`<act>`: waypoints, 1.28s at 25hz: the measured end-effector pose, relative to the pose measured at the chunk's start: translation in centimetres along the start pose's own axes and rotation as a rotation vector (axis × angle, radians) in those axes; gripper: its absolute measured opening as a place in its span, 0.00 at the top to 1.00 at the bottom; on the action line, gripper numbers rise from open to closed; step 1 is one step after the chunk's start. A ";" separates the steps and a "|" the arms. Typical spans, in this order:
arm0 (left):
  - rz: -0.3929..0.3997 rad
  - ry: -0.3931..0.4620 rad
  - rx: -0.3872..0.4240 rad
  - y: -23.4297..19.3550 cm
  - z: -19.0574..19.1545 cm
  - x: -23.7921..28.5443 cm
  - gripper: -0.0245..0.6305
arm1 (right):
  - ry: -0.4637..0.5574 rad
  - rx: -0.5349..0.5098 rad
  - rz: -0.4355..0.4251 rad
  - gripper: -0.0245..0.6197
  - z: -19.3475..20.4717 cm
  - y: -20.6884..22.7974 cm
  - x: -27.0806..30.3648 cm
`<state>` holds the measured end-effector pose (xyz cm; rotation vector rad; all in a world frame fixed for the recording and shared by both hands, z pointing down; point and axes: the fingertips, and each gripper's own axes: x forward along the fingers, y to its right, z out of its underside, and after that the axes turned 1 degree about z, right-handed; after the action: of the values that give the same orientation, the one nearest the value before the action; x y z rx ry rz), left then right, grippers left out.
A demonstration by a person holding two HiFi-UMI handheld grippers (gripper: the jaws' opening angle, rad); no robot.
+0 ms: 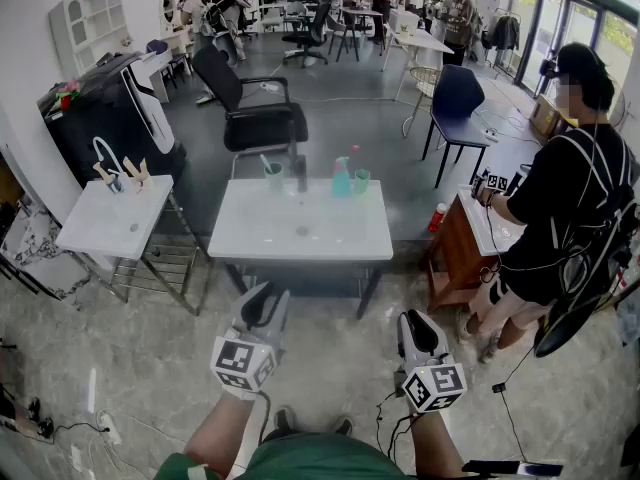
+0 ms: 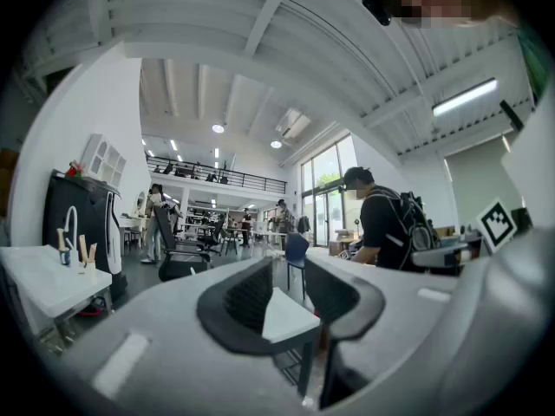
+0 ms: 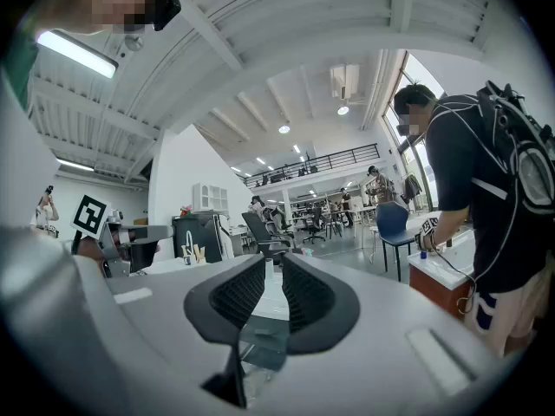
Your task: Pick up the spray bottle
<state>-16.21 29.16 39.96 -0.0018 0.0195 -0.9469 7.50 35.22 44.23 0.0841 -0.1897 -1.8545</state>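
Both pinched shut and empty, my left gripper [image 1: 262, 298] and right gripper [image 1: 413, 323] hang short of the table [image 1: 255, 238], where a hasty reach for the spray bottle [image 1: 342, 177] could topple neighbouring cups [image 1: 361, 180].

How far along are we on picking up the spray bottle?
Done: nothing yet. The spray bottle stands untouched near the far edge of the white table. In hand: nothing. The left gripper and right gripper are shut, empty and short of the table. Left: reach, open, grasp, lift.
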 end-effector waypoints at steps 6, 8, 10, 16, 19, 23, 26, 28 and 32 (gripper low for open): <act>-0.001 -0.013 -0.009 -0.7 0.2 -1.6 0.79 | 0.005 -0.017 0.001 0.86 -0.2 -1.8 -0.7; 0.002 -0.008 -0.007 -0.4 -0.1 -1.7 0.79 | 0.011 -0.018 0.002 0.86 -0.5 -1.9 -1.0; 0.003 -0.005 -0.004 0.1 -0.5 -1.7 0.79 | 0.017 -0.021 0.000 0.86 -0.9 -1.8 -1.4; 0.001 0.009 -0.004 2.1 -1.0 -0.9 0.79 | 0.061 -0.046 0.006 0.86 -2.3 0.0 -2.7; -0.005 -0.003 -0.003 3.3 -0.5 -0.6 0.78 | 0.099 -0.111 0.033 0.86 -3.2 1.2 -3.5; -0.013 -0.039 0.011 4.5 0.6 -0.5 0.74 | 0.125 -0.132 0.050 0.71 -3.7 2.8 -3.7; -0.028 -0.052 0.022 4.3 0.8 0.1 0.73 | 0.136 -0.128 0.040 0.69 -3.8 3.6 -3.3; -0.028 -0.054 0.018 3.7 0.9 1.1 0.72 | 0.134 -0.122 0.041 0.69 -3.9 4.1 -2.4; -0.009 -0.055 -0.005 1.9 1.8 4.3 0.71 | 0.110 -0.104 0.044 0.69 -3.4 5.0 0.6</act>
<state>-12.17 26.77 41.62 -0.0327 -0.0291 -0.9556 12.62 33.00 41.76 0.1088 -0.0180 -1.8073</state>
